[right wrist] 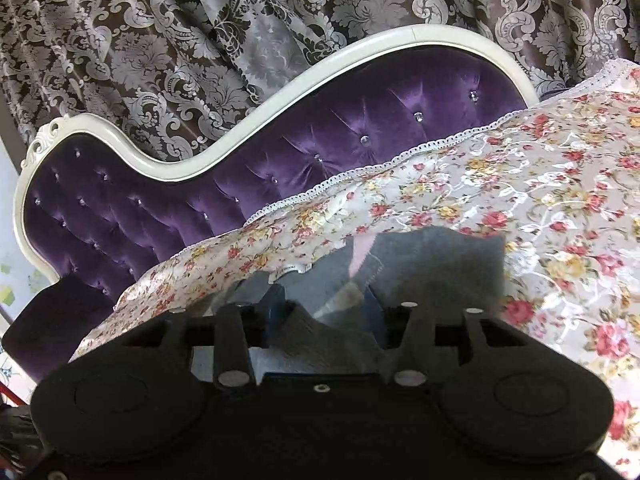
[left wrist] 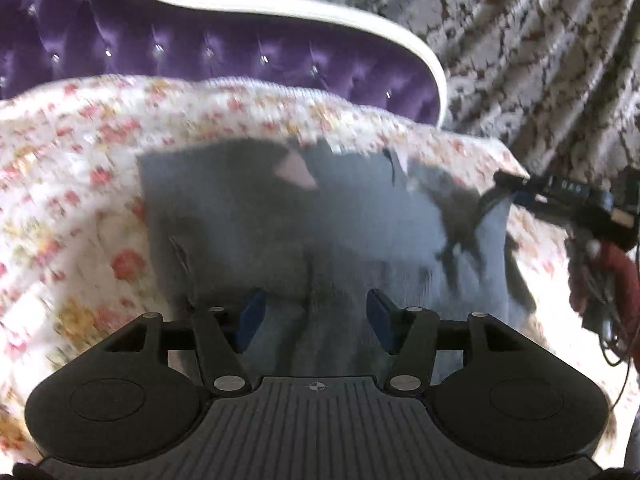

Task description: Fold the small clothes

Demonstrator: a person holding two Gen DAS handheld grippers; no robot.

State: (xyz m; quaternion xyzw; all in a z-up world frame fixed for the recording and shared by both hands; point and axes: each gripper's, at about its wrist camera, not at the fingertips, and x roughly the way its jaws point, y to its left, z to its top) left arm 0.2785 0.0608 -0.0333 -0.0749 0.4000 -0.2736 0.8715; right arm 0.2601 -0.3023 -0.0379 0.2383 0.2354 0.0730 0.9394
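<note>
1. The grey garment (left wrist: pixel 280 220) at mid-frame looked like soft, matt knit cloth.
2. The floral cover (right wrist: pixel 520 200) under it was woven cloth with a faint sheen and a lace trim.
3. The purple headboard (right wrist: pixel 360 120), upper centre, was glossy tufted velvet studded with shiny buttons, in a smooth cream painted frame.
4. The curtain (right wrist: pixel 200 40) along the top was satiny damask.
5. The left gripper (left wrist: pixel 316 320) was matt black plastic with ribbed housing and metal pins.
</note>
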